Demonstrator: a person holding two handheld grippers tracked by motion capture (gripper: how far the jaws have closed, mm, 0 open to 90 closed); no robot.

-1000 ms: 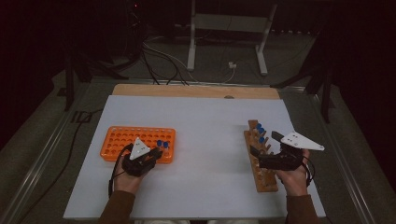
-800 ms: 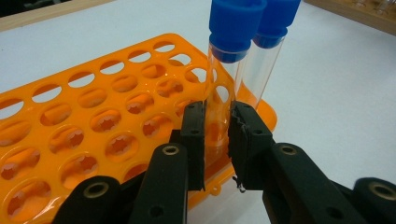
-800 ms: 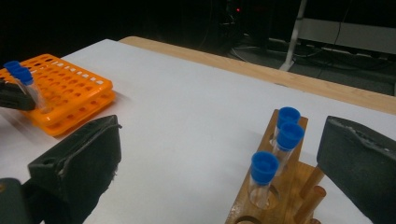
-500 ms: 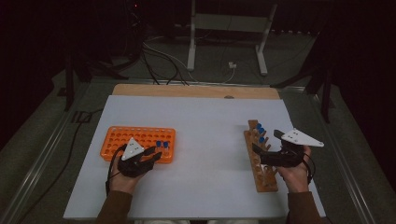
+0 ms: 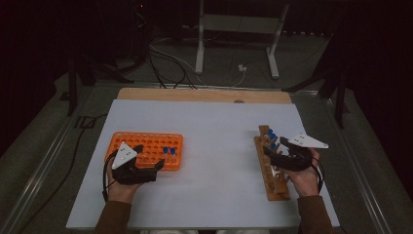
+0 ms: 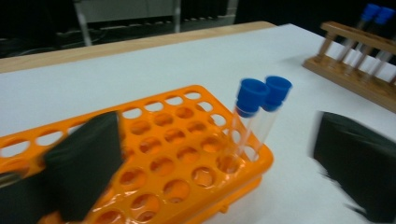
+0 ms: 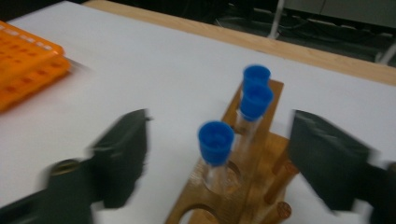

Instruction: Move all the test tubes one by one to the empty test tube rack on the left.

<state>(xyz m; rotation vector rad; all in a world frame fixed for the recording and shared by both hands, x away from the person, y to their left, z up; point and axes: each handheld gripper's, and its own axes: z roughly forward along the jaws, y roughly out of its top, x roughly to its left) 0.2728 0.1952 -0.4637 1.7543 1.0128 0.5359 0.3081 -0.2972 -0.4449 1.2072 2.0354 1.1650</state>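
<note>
Working scene: I run two hand-held grippers over a white table top (image 5: 214, 146); an orange tube rack (image 5: 146, 148) sits at its left, a wooden tube rack (image 5: 272, 168) at its right.
Left gripper: my left gripper (image 6: 210, 154) hovers at the near right corner of the orange rack; its jaws have just been opening and now stand wide, with nothing pressed between them.
Tubes by the left gripper: two clear tubes with blue caps (image 6: 259, 93) stand upright, side by side and nearly touching, in the corner holes of the orange rack, in the gap between the jaws but clear of both pads.
Right gripper: my right gripper (image 7: 217, 158) sits over the wooden rack; its jaws have just been closing and are about half open, one on each side of the nearest tube, not yet touching it.
Nearest tube: a clear tube with a blue cap (image 7: 215, 137), upright in a wooden rack hole.
Farther tubes: two more blue-capped tubes (image 7: 254, 91) stand behind it in the same rack.
</note>
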